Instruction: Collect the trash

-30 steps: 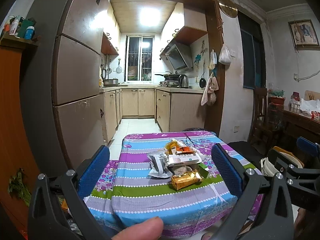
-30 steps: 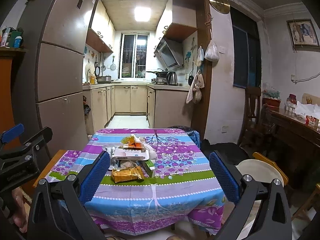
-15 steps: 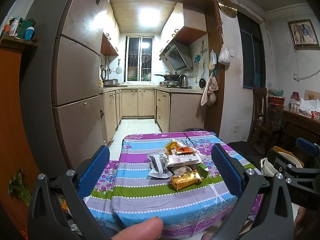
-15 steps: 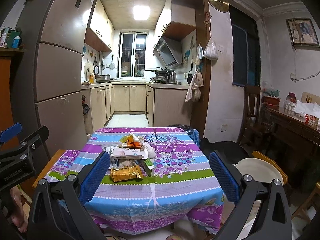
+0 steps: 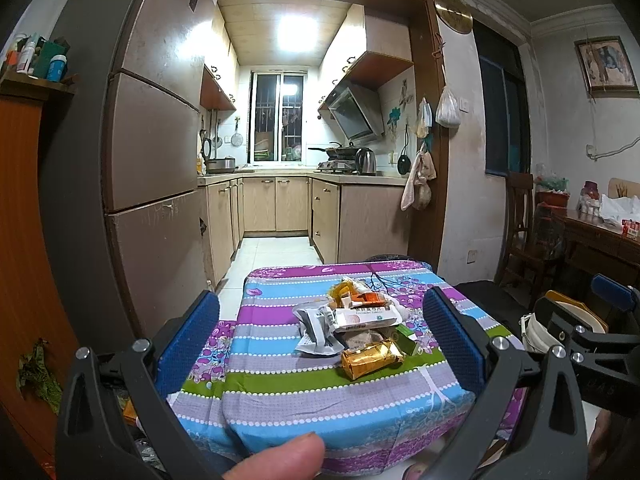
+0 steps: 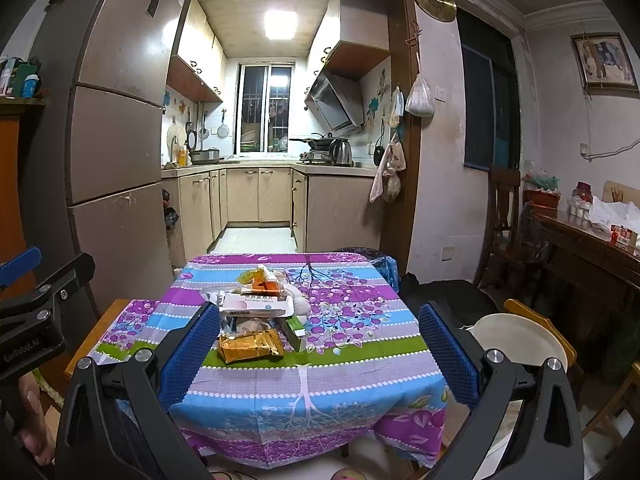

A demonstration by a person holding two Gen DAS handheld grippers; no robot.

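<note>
Both tools hang short of the bench [image 5: 280,396], spread wide and holding nothing. In the left wrist view, the left tool [image 5: 320,344] shows its blue pads at lower left and lower right of the frame, and the trash pile [image 5: 352,324] lies between them in the picture, right of centre and farther off on the striped, flowered cloth. A gold foil packet [image 5: 372,358] sits at the near edge of the pile, a white printed box [image 5: 366,316] just behind it, a crumpled grey-white wrapper [image 5: 316,330] to the left, and orange and yellow wrappers [image 5: 352,294] at the far end. A fingertip [image 5: 280,460] shows at the bottom edge.

In the right wrist view, the right tool [image 6: 320,344] frames the same bench, with the pile left of centre, close to the left pad in the picture but farther away. The gold packet [image 6: 250,346] lies nearest, with a green carton [image 6: 296,330] just to its right. The left tool [image 6: 32,312] appears at the left edge.
</note>
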